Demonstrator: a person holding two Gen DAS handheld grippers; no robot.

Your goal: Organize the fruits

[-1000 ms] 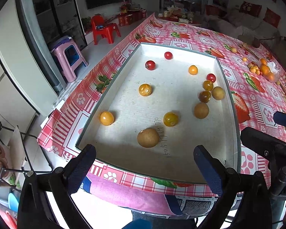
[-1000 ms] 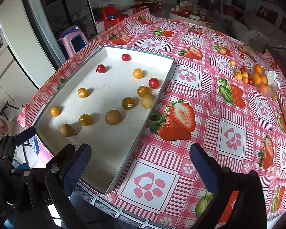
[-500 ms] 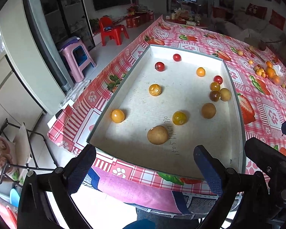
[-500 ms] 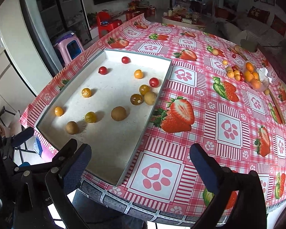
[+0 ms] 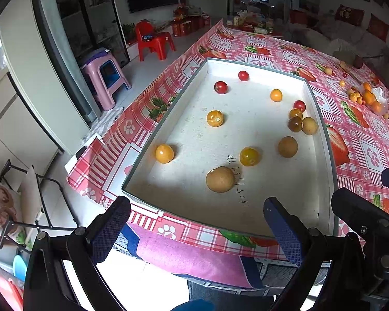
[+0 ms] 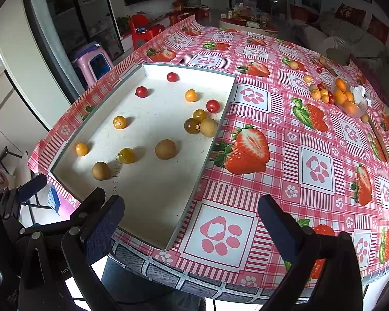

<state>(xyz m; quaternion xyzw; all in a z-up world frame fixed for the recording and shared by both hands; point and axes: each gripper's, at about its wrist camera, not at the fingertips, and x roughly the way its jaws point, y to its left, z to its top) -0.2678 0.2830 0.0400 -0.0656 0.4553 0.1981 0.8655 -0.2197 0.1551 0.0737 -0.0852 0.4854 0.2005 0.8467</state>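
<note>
A shallow white tray (image 5: 321,134) (image 6: 212,145) lies on a red strawberry-print tablecloth and holds several small red, yellow and brown fruits, among them a brown round fruit (image 5: 220,179) (image 6: 100,170) near its front. My left gripper (image 5: 194,228) is open and empty, off the table's front edge before the tray. My right gripper (image 6: 190,223) is open and empty, above the tray's front right corner. A pile of small orange and yellow fruits (image 6: 343,96) (image 5: 367,97) lies at the table's far right.
A clear bag (image 6: 360,96) lies by the far fruit pile. Left of the table on the floor stand a pink stool (image 5: 105,75) and a red plastic chair (image 5: 154,40). A metal rack (image 5: 26,207) stands near the left gripper.
Both grippers have drawn back and up from the table, so the tray appears farther away. Both stay open. The fruits have not moved.
</note>
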